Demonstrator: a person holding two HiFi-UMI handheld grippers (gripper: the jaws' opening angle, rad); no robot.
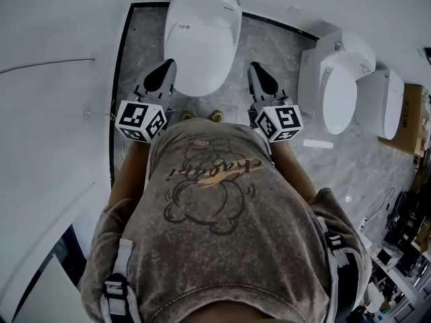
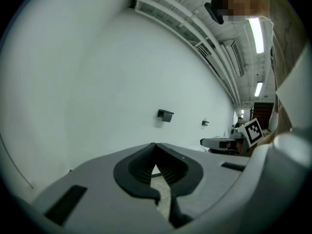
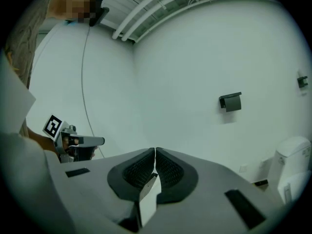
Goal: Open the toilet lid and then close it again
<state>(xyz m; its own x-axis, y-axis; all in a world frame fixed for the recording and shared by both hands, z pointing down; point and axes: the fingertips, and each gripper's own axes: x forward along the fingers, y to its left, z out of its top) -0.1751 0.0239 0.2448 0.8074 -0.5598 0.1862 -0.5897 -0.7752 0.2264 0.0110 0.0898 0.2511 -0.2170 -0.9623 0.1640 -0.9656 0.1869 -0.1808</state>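
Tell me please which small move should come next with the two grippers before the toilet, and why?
Probably lower the right gripper toward the front edge of the toilet lid. The lid lies shut, while this gripper and the left gripper point at the wall, jaws shut and empty. Whether the lid was already opened once cannot be told.

The toilet [image 1: 196, 86] stands straight ahead of the person, its lid [image 1: 202, 29] down on it. In the head view the left gripper [image 1: 168, 67] is at its left flank and the right gripper [image 1: 256, 69] at its right. Two more toilets [image 1: 340, 89] stand in a row to its right with a box [image 1: 412, 120] beyond them, and a holder [image 3: 230, 102] hangs on the wall behind.
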